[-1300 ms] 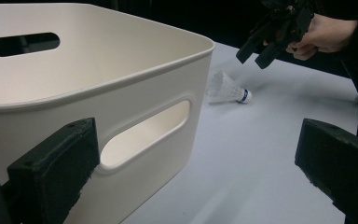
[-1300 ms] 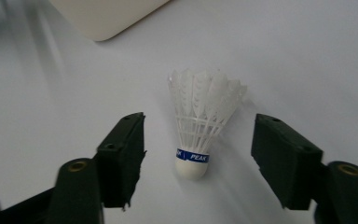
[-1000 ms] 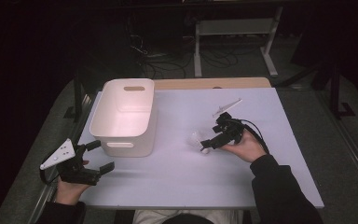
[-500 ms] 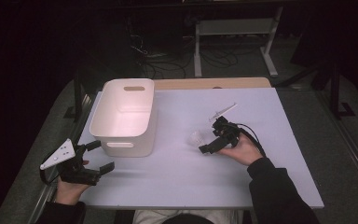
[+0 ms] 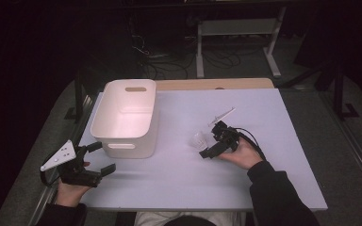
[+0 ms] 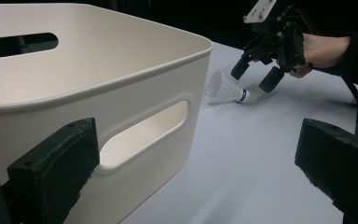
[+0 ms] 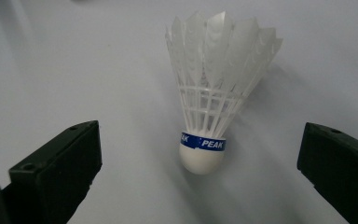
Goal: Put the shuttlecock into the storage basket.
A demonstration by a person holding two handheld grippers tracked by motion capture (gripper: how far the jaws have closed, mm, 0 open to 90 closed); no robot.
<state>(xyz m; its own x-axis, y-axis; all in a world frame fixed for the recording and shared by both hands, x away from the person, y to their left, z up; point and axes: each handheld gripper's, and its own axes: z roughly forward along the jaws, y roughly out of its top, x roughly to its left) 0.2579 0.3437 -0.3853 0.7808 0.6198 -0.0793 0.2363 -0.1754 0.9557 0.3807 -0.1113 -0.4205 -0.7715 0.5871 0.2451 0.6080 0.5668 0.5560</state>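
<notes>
Your right gripper (image 5: pixel 206 149) had come down toward the table and its jaws had just been opening to full spread, with nothing pinched between them. In the earlier high views it rode a little higher and further back on the mat; at this moment it sat low, nose aimed at about ten o'clock toward the shuttlecock (image 5: pixel 198 140). I'd judge you were lining up a pick, with the grasp itself not yet made.

The shuttlecock lay on its side on the lilac mat (image 5: pixel 264 122), just at four o'clock from the white bin (image 5: pixel 122 123) and apart from it. Your left gripper (image 5: pixel 90 160) kept its place at the bin's near corner, jaws released and holding nothing.

The right gripper view gave what the high view could not: the shuttlecock (image 7: pixel 212 93) lay ahead of the two spread pads, white cork base nearest you, skirt fanning off toward twelve o'clock, a blue band around the cork. The left gripper view showed the side profile instead: your right gripper (image 6: pixel 256 77) tilted down just beside the cork end of the shuttlecock (image 6: pixel 224 88), not touching it.
</notes>
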